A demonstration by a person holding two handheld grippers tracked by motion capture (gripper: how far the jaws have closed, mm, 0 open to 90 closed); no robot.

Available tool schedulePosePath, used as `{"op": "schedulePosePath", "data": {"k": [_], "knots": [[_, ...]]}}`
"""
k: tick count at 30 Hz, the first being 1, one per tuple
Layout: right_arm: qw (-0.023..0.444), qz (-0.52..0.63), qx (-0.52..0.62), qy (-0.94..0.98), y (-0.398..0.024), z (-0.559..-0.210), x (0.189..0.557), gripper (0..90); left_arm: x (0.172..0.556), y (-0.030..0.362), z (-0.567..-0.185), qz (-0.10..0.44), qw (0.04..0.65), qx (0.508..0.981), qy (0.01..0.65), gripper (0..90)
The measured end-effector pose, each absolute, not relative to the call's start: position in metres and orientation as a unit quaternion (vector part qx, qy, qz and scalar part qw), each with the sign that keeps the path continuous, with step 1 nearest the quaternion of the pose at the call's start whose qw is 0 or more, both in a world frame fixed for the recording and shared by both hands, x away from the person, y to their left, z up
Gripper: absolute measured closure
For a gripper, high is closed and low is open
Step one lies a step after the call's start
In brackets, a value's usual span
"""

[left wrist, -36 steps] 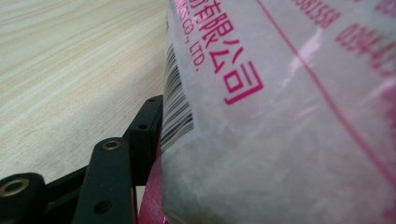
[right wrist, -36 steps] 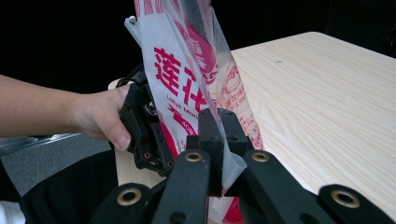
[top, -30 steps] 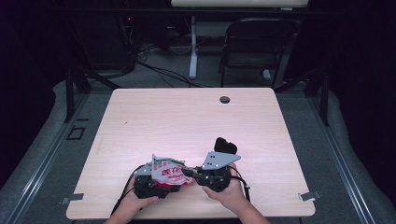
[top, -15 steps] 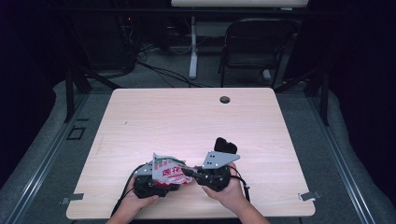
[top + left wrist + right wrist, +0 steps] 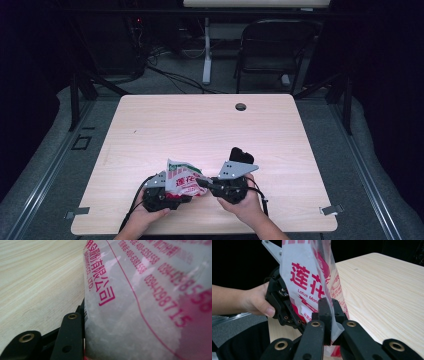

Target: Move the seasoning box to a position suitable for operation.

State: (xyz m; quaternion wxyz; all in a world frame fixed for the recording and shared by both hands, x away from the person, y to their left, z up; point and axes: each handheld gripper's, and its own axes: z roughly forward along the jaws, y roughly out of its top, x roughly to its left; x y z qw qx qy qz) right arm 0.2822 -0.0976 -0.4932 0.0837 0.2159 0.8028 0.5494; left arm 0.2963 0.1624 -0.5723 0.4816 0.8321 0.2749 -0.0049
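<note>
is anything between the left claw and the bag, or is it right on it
Nothing visible stands between them. In the left gripper view the bag lies against the one black jaw that shows, and the left claw has just been closing with the bag between its jaws. The right claw is shut on the bag's edge.

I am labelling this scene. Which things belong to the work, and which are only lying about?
In use: plastic bag, left gripper, right gripper pinching the bag's edge.
Lying about: table, chair, floor cables.
</note>
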Motion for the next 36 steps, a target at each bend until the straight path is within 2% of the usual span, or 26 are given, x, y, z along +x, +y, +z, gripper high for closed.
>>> {"op": "schedulePosePath", "data": {"k": [10,17,22,27,36], "knots": [[0.083,0.551,0.215,0.802,-0.0932,-0.4929,0.2799,90.0,0.2971,0.1628,-0.5736,-0.008,0.493,0.826,0.274,49.7],[0.080,0.556,0.216,0.799,-0.0942,-0.4929,0.2796,90.0,0.2960,0.1632,-0.5724,-0.013,0.499,0.824,0.267,49.2],[0.080,0.554,0.218,0.799,-0.0957,-0.4940,0.2812,90.0,0.2955,0.1635,-0.5716,-0.005,0.497,0.825,0.271,50.8],[0.082,0.552,0.223,0.799,-0.0977,-0.4953,0.2833,90.0,0.2959,0.1638,-0.5713,0.003,0.494,0.825,0.273,58.4],[0.088,0.547,0.232,0.799,-0.0986,-0.4954,0.2836,89.3,0.2949,0.1625,-0.5676,0.037,0.480,0.833,0.273,61.1]]}}
